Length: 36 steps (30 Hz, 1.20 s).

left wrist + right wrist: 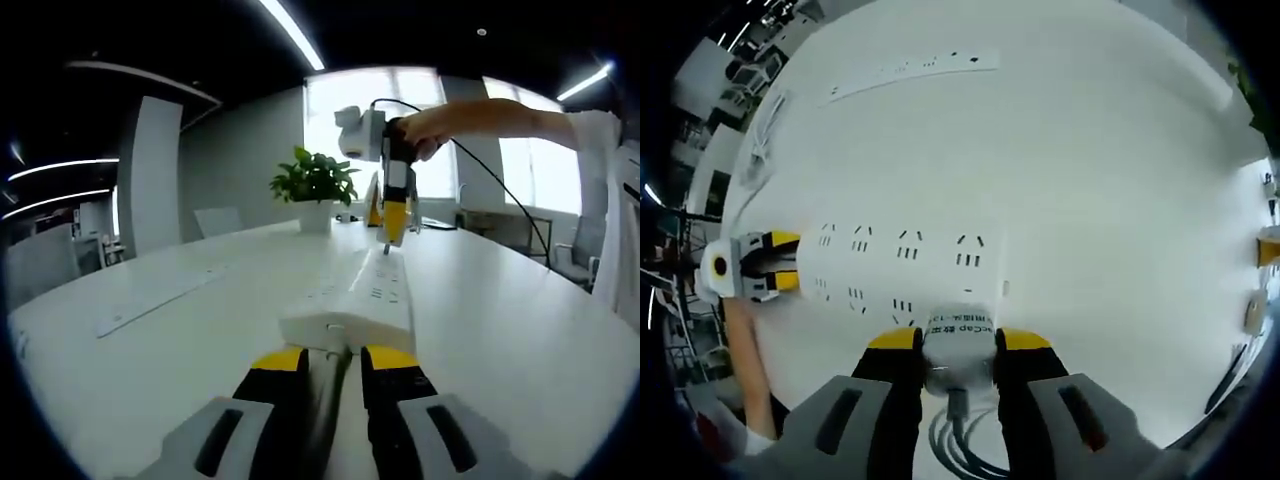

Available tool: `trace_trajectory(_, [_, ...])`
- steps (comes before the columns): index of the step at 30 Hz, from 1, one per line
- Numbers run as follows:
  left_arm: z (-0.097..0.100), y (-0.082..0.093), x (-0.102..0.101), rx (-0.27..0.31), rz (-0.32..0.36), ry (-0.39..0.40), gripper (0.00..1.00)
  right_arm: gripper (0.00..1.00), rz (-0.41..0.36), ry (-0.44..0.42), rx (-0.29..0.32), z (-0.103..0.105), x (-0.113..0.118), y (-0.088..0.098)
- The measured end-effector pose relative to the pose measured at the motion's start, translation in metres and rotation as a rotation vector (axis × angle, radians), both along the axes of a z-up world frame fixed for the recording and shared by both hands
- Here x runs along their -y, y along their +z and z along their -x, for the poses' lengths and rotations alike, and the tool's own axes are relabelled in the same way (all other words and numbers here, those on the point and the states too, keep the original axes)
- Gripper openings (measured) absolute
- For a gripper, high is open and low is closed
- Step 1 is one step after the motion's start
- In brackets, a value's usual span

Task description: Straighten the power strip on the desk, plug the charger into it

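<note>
White plastic power strip (355,300) lies flat on the white desk (180,340), its long axis running away from the left hand-held gripper (335,362). In the left gripper view that tool's yellow-tipped jaws stand at the strip's near end, where the cable leaves it; they look closed on the cable or the end cap, but the contact is too blurred to confirm.

The right hand-held gripper (952,345) is clamped on the charger (958,340), a white block with grey lettering, its cord (958,440) trailing back between the jaws. In the right gripper view the charger hangs just above or at the strip's (905,270) nearer socket row; the prongs are hidden, so seating cannot be confirmed. In the left gripper view the right tool (397,215) stands nearly vertical over the strip's far half.

Step in hand, as judged: insertion.

1. Keep the left tool steady so that the strip cannot slide or yaw.
2. Align the charger's body square to 1 socket's slot pattern before any pressure is applied.
3. Press straight down along the prong axis; avoid tilt, which would bind the prongs.
4. Keep the cord slack and clear of the sockets.
</note>
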<state>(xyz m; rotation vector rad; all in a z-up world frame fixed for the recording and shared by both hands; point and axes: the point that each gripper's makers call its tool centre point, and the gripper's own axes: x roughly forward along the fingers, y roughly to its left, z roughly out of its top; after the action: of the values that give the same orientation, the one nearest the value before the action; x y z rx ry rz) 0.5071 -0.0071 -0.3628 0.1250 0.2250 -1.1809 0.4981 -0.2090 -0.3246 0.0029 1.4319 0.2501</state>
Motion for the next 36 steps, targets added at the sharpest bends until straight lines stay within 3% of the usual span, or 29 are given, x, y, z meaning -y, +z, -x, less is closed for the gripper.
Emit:
trace_trajectory(6, [0.000, 0.000, 0.000, 0.001, 0.000, 0.000, 0.24, 0.27, 0.032, 0.021, 0.005, -0.004, -0.002, 0.001])
trace_trajectory(13, [0.000, 0.000, 0.001, 0.005, -0.002, 0.007, 0.24, 0.27, -0.030, -0.027, 0.039, 0.003, -0.002, -0.003])
trace_trajectory(15, [0.000, 0.000, 0.001, 0.007, -0.002, 0.008, 0.24, 0.27, -0.042, -0.034, 0.033, -0.012, 0.002, 0.000])
trace_trajectory(19, [0.000, 0.000, 0.001, 0.006, -0.002, 0.009, 0.24, 0.27, -0.039, -0.041, 0.039, -0.013, 0.002, 0.001])
trace_trajectory(21, [0.000, 0.000, 0.001, 0.008, -0.003, 0.010, 0.24, 0.27, -0.032, -0.034, 0.040, -0.026, 0.003, 0.004])
trace_trajectory(29, [-0.001, 0.000, 0.001, 0.011, -0.003, 0.011, 0.24, 0.28, -0.032, -0.041, 0.067, -0.005, -0.001, -0.004])
trace_trajectory(36, [-0.001, 0.000, 0.001, 0.010, -0.003, 0.011, 0.24, 0.28, -0.022, -0.048, 0.092, -0.007, -0.001, -0.007])
